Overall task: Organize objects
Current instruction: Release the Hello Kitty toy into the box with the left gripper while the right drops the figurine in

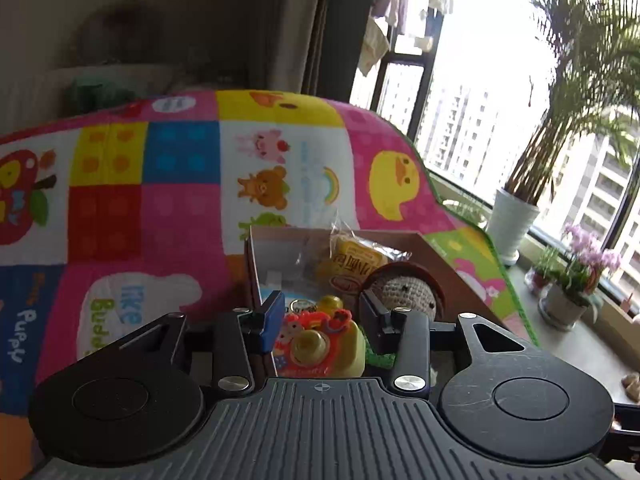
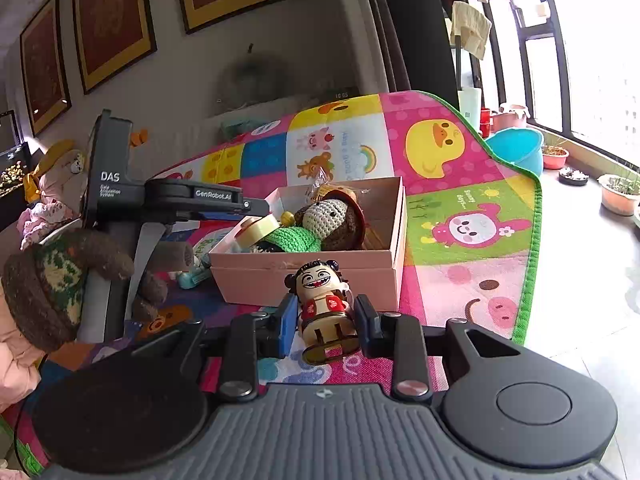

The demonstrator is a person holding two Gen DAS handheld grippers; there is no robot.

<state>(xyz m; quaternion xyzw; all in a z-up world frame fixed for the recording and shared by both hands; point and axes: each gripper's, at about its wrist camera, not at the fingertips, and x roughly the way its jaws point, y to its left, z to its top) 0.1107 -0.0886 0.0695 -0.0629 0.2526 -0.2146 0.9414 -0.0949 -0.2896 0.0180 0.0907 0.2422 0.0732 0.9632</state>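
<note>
Reading the print first: my left gripper's point(image 2: 256, 204) body shows "DAS" and "GenRobot.AI" in the right wrist view, the mat point(image 2: 460, 264) says "Sunny days…" by a pink rabbit, and in the left wrist view it carries "Puppy" and "Buddy". A yellow snack pack point(image 1: 352, 268) in the box point(image 2: 304, 276) has red characters I cannot read.

My right gripper point(image 2: 326, 318) clamps a grinning figurine point(image 2: 322, 304) at the waist, pads narrow on both sides, head tilted toward the box's near wall and just short of it. My left gripper point(image 1: 318, 316) reaches over the box's left end with a yellow toy camera point(image 1: 320, 344) between its half-spread fingers; I cannot tell if the pads press on it.

Inside the box lie a crocheted doll point(image 2: 328, 220) in green with a brown hat, a tape roll point(image 2: 256, 230) at the left end, and the snack pack at the back. The right part of the box floor shows bare.

The mat's green edge point(image 2: 532, 264) runs down the right, with bare floor point(image 2: 592, 280) beyond; right of the box the mat is open. A gloved hand point(image 2: 60, 280) fills the left.
</note>
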